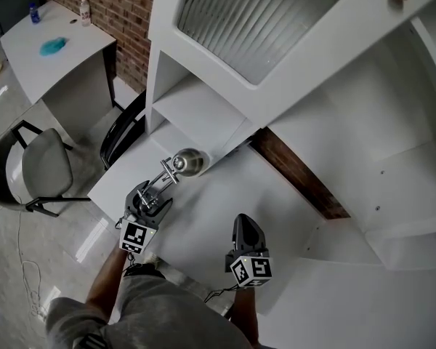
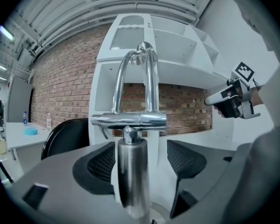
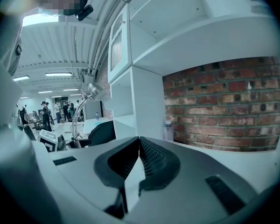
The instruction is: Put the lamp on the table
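The left gripper view alone shows the left gripper (image 2: pixel 140 161) with its jaws spread. The chrome post of the lamp (image 2: pixel 133 171) stands between the pads, with a clear gap at the 3 o'clock pad. At the 9 o'clock pad, contact cannot be judged. The right gripper view alone shows the right gripper (image 3: pixel 139 160) with its jaws closed together and nothing between them. The head view shows neither jaw state, but it gives the layout. The left gripper (image 1: pixel 154 195) is held low at 7 o'clock and points toward 1 o'clock, with a bare forearm behind it. The right gripper (image 1: pixel 245 220) hovers at 6 o'clock, points toward 12 o'clock, and stands well apart from the lamp (image 1: pixel 176 164). The lamp stands on the white table (image 1: pixel 225 187) near the table's 9 o'clock edge. Its long axis is upright, with twin chrome tubes arching from the crossbar toward 12 o'clock. In the head view, the shade lies toward 1 o'clock from the post, just beside the white shelf unit (image 1: pixel 203 115). In the right gripper view, the lamp (image 3: pixel 86 101) appears at 9 o'clock in front of a black chair (image 3: pixel 102 132). A brick wall (image 3: pixel 224 106) lies beyond.
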`<state>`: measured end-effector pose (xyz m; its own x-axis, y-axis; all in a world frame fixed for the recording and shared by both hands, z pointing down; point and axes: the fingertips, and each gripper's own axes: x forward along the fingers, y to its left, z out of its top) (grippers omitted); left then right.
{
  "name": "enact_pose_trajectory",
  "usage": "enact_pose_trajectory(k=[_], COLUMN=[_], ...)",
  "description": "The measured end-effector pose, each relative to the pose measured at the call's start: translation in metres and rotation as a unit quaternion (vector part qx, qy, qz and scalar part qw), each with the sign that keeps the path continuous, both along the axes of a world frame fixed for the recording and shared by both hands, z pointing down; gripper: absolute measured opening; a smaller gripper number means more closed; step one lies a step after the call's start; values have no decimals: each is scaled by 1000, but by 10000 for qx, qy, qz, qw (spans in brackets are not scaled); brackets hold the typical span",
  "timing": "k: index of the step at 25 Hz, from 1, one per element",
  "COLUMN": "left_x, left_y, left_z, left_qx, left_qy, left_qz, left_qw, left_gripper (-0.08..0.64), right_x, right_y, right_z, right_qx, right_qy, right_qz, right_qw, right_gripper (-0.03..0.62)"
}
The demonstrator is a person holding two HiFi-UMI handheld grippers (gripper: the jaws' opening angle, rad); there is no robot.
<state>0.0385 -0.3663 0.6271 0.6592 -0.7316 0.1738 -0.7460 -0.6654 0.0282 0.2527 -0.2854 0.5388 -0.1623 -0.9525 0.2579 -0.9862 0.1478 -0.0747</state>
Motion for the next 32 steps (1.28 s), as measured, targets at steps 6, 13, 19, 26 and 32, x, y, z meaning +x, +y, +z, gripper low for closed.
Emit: enact_pose_trajectory(k=[6,13,19,26,32], left_x=[-11,-14,-23,-23,-22], left_y=[11,37,58,93,126], left_z=[-6,-17,-35,-63,-86], left_qx=[103,111,181,326,127], left_qy=[-87,-109,-114,-104,-5], left_qz=[-283,-309,-387,-295,-134], left_qw=[9995,9994,9990,9990,9998], left_gripper=[331,331,330,269,179], right_x=[-3,0,-6,-11,-13], right_y=[21,46,67,97,124], right_z=[-1,-5,-10,-12,-22], right_qx=[8,57,147,232,364], right_qy=[-14,-44,-88,-105,-62], right_qz=[-31,47,1,-30,-50], right_qw=[10000,10000,9999,9997,9993], right_gripper=[23,22,22,23,23])
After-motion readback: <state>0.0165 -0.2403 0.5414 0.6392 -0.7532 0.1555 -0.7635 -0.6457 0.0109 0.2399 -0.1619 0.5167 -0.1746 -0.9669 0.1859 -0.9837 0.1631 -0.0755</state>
